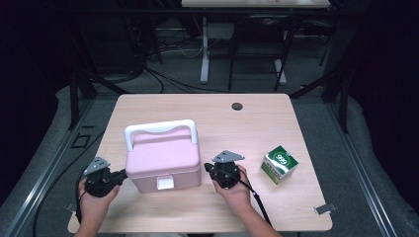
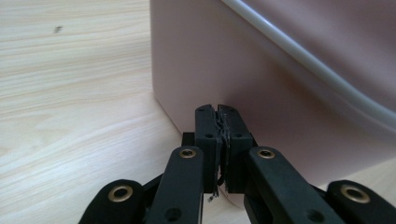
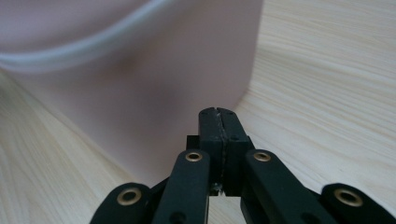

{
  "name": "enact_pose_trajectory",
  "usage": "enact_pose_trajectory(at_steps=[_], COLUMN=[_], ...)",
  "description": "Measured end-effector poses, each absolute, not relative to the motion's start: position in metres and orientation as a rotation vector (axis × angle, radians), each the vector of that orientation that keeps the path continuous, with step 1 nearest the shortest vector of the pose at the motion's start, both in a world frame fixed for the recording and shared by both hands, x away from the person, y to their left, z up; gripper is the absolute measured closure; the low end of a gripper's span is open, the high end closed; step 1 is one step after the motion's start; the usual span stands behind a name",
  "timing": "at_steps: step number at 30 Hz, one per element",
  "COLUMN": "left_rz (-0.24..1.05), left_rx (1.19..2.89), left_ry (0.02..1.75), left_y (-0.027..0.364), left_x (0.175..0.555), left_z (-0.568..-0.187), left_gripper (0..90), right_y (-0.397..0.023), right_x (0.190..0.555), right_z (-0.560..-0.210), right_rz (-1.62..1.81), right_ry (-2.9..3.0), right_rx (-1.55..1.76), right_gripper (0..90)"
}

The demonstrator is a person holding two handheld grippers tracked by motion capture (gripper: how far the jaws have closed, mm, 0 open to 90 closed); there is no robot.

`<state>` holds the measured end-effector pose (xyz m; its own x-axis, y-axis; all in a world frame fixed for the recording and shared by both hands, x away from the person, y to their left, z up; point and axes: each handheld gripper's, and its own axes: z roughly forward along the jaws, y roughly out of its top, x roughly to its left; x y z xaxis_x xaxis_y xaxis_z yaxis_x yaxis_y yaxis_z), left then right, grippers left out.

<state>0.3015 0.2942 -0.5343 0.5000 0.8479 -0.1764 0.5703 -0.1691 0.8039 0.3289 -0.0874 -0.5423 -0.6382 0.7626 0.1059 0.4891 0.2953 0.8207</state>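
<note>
A pink lidded box with a white handle and white front latch stands on the wooden table. My left gripper is at its left side, jaws shut with nothing between them, tips close to the box wall. My right gripper is at the box's right side, also shut and empty, tips near the pink wall. In the left gripper view the gripper points at the box's lower corner. In the right gripper view the gripper points at the wall near its corner.
A small green and white carton sits right of my right hand. A dark round hole is near the table's far edge. A metal clip lies at the front right corner. Bare wood stretches behind the box.
</note>
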Motion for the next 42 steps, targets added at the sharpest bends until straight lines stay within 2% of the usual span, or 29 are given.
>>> enact_pose_trajectory(at_steps=[3, 28, 42], left_rz=[0.406, 0.482, 0.421], left_rx=[1.877, 1.822, 1.843], left_ry=[1.173, 1.305, 1.274], left_y=[0.29, 0.272, 0.243], left_x=[0.301, 0.299, 0.3], left_z=[-0.534, -0.536, -0.535], left_gripper=[89.7, 90.0, 90.0], right_y=[-0.082, -0.087, -0.115], right_x=[0.331, 0.327, 0.309], right_z=[-0.542, -0.542, -0.541], right_rz=[1.277, 1.33, 1.301], right_ry=[2.254, 2.228, 2.153], right_rx=[1.129, 1.192, 1.295], right_gripper=[90.0, 90.0, 90.0])
